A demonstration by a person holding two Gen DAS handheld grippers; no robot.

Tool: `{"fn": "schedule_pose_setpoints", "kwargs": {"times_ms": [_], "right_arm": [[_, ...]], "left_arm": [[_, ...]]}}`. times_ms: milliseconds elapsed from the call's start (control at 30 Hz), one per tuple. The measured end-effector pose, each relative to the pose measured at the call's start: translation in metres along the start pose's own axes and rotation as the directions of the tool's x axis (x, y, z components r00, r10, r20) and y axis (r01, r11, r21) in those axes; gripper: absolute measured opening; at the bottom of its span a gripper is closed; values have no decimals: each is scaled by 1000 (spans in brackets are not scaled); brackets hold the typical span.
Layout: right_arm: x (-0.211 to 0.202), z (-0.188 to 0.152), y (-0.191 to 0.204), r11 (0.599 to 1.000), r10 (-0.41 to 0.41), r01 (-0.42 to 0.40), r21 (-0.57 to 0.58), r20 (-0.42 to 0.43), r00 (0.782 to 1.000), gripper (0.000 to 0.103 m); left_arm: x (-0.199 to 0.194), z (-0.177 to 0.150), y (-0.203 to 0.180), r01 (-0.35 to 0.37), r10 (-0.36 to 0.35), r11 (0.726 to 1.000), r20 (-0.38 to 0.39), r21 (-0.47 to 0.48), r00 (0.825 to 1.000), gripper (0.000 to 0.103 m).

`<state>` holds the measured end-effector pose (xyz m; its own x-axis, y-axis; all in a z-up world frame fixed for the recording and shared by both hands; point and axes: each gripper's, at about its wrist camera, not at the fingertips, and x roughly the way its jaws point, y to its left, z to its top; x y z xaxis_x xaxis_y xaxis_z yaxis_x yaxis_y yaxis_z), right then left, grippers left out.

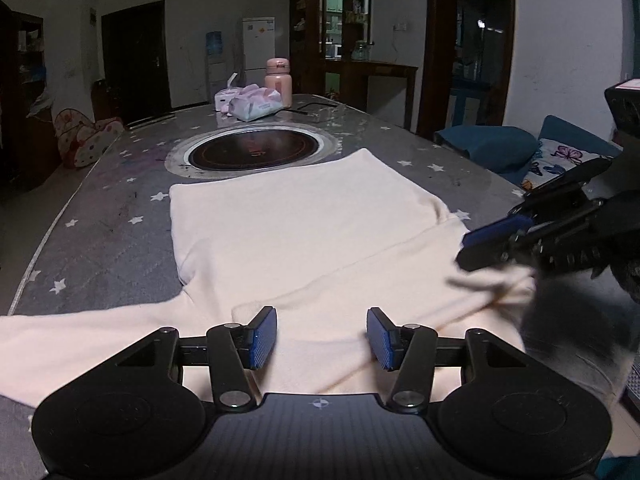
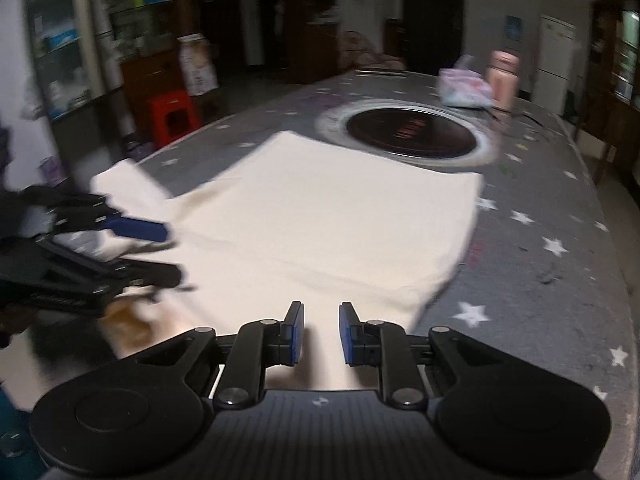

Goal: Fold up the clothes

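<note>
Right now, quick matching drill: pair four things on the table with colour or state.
Column 1:
1 garment
2 flask
3 cooktop
4 left gripper

Column 2:
A pink, upright
B black, round, set into the table
C cream, spread flat, one sleeve folded across
D open, above the cloth

Pairs: 1-C, 2-A, 3-B, 4-D
</note>
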<state>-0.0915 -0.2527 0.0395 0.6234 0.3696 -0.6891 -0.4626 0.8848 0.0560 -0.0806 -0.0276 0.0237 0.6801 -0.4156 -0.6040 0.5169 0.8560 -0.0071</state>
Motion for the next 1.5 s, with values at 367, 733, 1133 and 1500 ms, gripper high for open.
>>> {"fn": "schedule_pose_setpoints", "kwargs": {"times_ms": [367, 733, 1133, 1500], "right_arm": [[7, -1, 51, 989, 66, -66, -135, -8, 998, 19], [22, 5, 65, 980, 145, -147, -137, -22, 989, 23], [15, 15, 68, 979, 157, -155, -128, 3, 988, 23], [10, 16, 68, 984, 148, -145, -108, 22, 989, 24]], "left_arm": [[-15, -9, 11, -54, 55, 998, 17, -27, 998, 58], [-36, -17, 97, -374, 381, 888, -26, -269, 924, 64], [-45, -40, 185, -571, 580, 666, -147, -480, 801, 63], [-52, -49, 208, -509, 543, 635, -133, -582, 829, 10]]}}
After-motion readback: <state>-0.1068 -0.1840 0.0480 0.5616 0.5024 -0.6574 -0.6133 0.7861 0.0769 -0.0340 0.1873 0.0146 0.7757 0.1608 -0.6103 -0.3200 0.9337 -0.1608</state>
